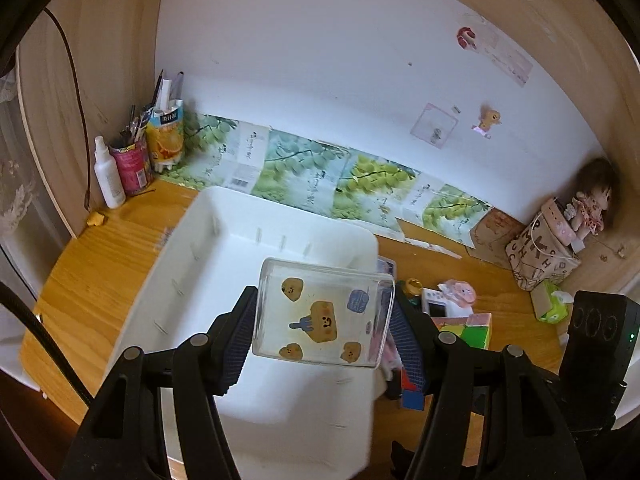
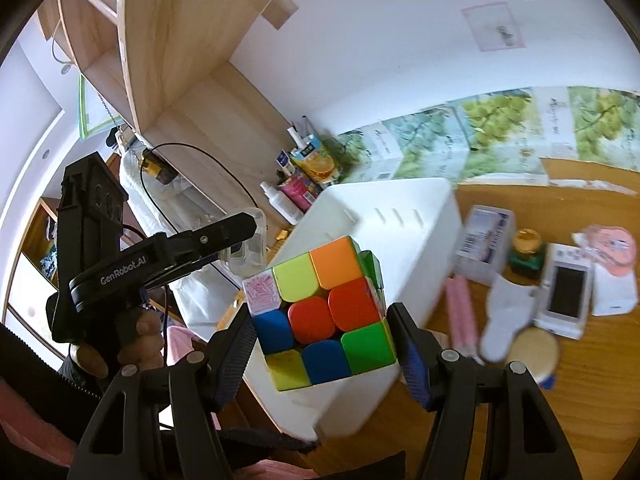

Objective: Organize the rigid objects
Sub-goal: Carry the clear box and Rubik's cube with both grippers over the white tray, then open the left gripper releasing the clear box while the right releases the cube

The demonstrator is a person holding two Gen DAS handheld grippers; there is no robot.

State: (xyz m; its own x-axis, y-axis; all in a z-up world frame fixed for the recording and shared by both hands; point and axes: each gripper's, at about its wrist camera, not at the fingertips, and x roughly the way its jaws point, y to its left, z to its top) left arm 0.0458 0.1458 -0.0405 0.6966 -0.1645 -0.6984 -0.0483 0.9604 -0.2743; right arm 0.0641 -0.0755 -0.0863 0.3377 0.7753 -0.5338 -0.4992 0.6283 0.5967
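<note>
Left wrist: left tool (image 1: pixel 324 316) clamps glass cup (image 1: pixel 322 312), hiding bin (image 1: pixel 208 248) floor | right tool (image 2: pixel 322 316) clamps cube (image 2: pixel 320 312)

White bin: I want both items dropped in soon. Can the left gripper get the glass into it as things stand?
Probably yes: the left gripper holds the clear glass above the white bin, whose open interior shows nothing blocking.

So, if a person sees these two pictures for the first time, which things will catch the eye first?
First, the bright puzzle cube, gripped in the jaws of the right gripper in front of the white bin. Next, the clear glass box with bear stickers, gripped by the left gripper above that bin. Beside the bin, small items crowd the wooden desk.
</note>
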